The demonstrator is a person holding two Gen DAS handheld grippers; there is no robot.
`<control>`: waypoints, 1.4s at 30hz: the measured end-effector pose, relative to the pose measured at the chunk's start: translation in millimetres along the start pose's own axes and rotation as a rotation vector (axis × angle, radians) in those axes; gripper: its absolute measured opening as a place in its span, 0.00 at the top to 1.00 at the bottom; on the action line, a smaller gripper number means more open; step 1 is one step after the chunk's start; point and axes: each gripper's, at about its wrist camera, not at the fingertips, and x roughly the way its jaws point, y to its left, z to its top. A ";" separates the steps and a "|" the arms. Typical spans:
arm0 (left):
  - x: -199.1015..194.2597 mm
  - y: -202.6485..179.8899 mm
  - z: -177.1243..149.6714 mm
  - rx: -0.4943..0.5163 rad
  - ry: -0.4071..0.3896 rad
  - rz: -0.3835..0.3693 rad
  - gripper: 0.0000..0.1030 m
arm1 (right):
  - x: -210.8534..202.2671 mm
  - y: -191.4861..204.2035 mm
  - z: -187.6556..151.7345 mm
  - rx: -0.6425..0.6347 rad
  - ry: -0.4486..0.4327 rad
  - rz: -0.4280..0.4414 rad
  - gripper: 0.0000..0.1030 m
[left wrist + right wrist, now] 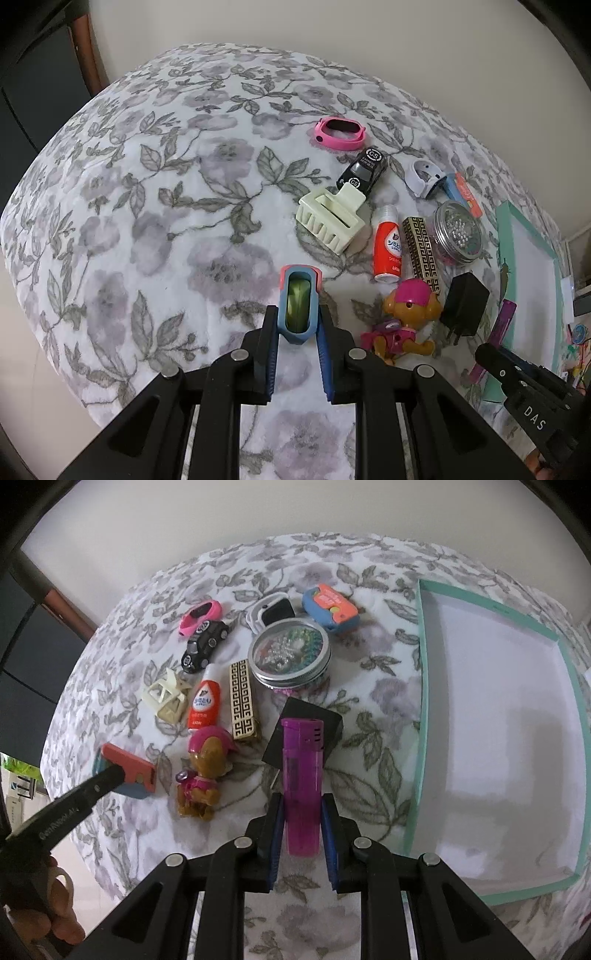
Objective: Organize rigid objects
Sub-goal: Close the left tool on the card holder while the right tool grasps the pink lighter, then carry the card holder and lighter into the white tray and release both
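**Both grippers loaded, the tray waits for its first objects**

The largest thing here is the bed with the flowered blanket, and on it, at the right, lies the teal tray. Its white floor carries nothing in these views. I judge that the sorting is at an early step: two objects are picked up, and none is put down in the tray yet.

The right gripper is closed on the purple lighter. The lighter points forward between the two fingers and its metal head is in front of the black charger, which lies on the blanket. The tray is just beside this gripper, on its right. The next move, I think, is to carry the lighter to the right over the teal rim and to open only when it is low above the white floor, because a lighter dropped from high may slide or bounce.

The left gripper is clamped on the blue and coral case with a green part inside. It is well apart from the tray, and the pile lies between them.

The smaller objects wait in a group: the bead tin, the gold patterned bar, the red bottle, the toy dog, the black toy car and the pink band.
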 end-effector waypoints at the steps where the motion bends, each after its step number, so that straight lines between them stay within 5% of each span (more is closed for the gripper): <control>1: 1.4 -1.2 0.3 0.006 -0.001 0.006 0.80 | 0.5 0.3 -1.0 -0.003 0.002 -0.001 0.80; 9: -1.0 0.9 1.9 -0.008 -0.016 -0.005 0.80 | 4.2 -2.5 -3.2 0.003 0.013 -0.007 0.80; 17: -51.1 -14.3 6.7 0.022 -0.163 -0.045 0.80 | -17.6 -4.3 2.3 0.007 -0.060 -0.010 0.80; 21: -82.2 -48.9 12.4 0.099 -0.244 -0.089 0.80 | -35.2 -13.4 8.7 0.028 -0.121 -0.029 0.80; 28: -98.2 -124.8 23.8 0.227 -0.259 -0.177 0.80 | -66.1 -60.0 23.5 0.141 -0.212 -0.103 0.80; 42: -71.5 -264.2 18.7 0.406 -0.166 -0.362 0.80 | -95.5 -184.6 33.4 0.403 -0.285 -0.253 0.80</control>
